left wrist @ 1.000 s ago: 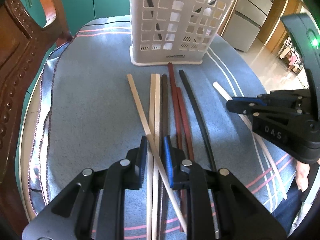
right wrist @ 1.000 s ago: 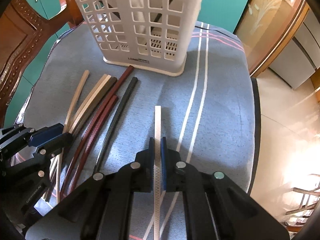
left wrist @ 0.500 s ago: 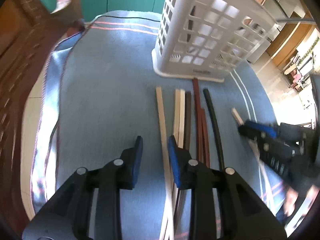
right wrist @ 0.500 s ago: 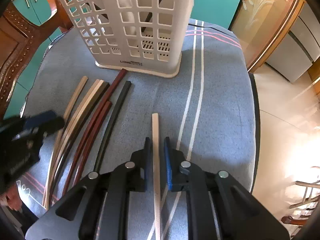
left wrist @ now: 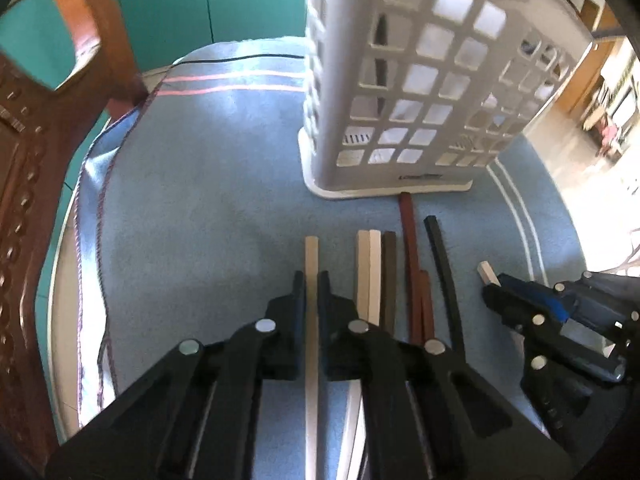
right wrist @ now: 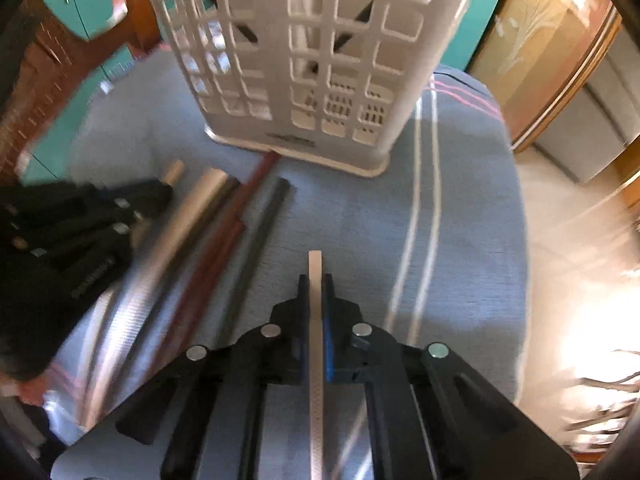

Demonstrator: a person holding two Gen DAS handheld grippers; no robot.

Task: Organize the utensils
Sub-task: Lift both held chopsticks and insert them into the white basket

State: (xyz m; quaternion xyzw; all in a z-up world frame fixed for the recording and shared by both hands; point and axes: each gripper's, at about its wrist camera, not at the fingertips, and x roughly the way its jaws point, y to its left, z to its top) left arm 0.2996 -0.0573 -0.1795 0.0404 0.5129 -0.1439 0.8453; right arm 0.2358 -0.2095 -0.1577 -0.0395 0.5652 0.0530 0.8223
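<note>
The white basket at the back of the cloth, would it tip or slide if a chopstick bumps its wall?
The white basket looks tall over a narrow base, thin lattice plastic, so probably light and apt to tip. On the cloth it would likely slide less than on bare wood.

white lattice basket (left wrist: 404, 92), blue pink-striped cloth (left wrist: 208, 184), beige, brown, black chopsticks (left wrist: 386, 272)

Left gripper (left wrist: 312, 280) and right gripper (right wrist: 316, 284), jaws clamped, pointing steeply downward.

Right wrist view motion-blurred: left tool (right wrist: 132, 204) smeared, chopsticks (right wrist: 208, 240) streaked; basket (right wrist: 304, 60) top cropped, contents unclear behind lattice.
</note>
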